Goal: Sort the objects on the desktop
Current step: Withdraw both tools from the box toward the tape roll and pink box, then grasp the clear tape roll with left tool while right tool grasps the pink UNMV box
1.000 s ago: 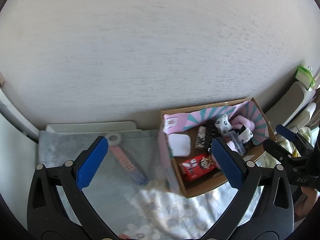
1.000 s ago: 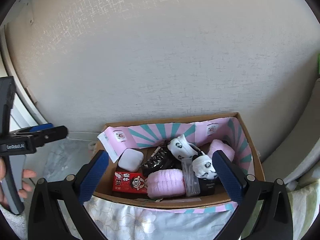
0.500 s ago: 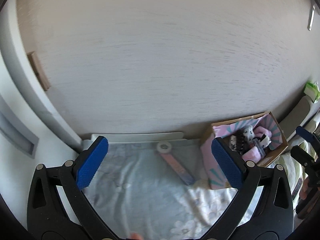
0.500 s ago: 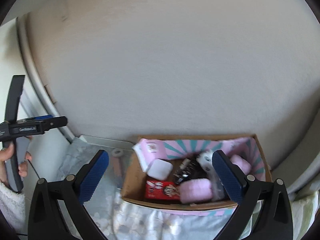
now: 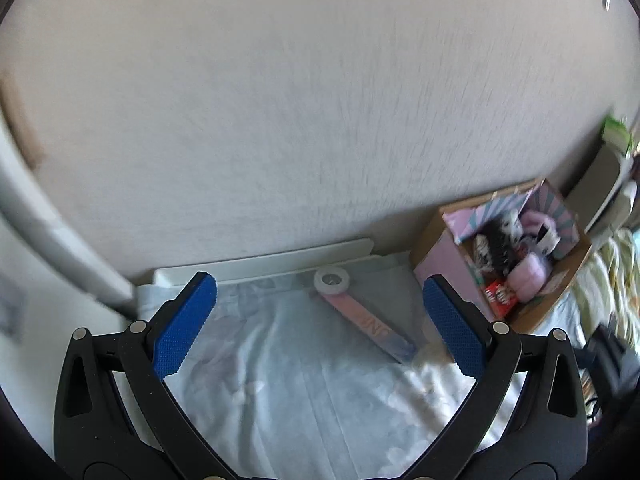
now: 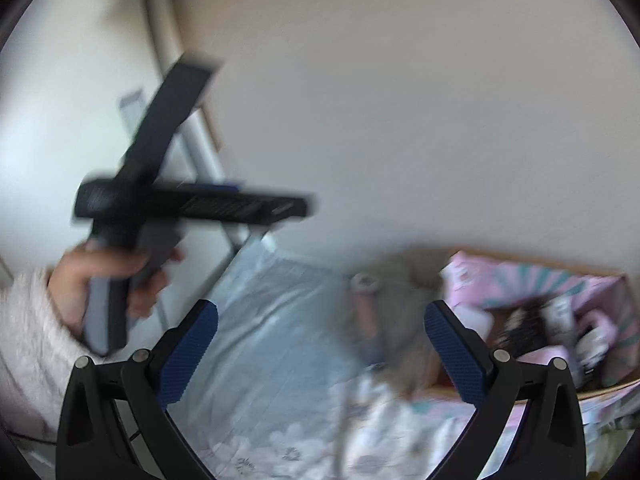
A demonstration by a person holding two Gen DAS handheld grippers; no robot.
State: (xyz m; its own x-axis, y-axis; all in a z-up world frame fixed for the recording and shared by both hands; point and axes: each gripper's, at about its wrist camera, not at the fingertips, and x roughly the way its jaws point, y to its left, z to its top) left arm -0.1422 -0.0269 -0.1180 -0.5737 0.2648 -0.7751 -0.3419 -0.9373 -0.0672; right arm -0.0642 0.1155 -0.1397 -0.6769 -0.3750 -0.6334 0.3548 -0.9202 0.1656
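Soft daylight is brightening both fisheye views, edges are curving and darkening into vignette, and motion blur is smearing the right wrist view heavily.

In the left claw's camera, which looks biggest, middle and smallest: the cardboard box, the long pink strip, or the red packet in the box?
1. Cardboard box, biggest.
2. Long pink strip, middle.
3. Red packet, smallest.

The box sits farther from the camera than the strip and still looks bigger, so that order seems safe.
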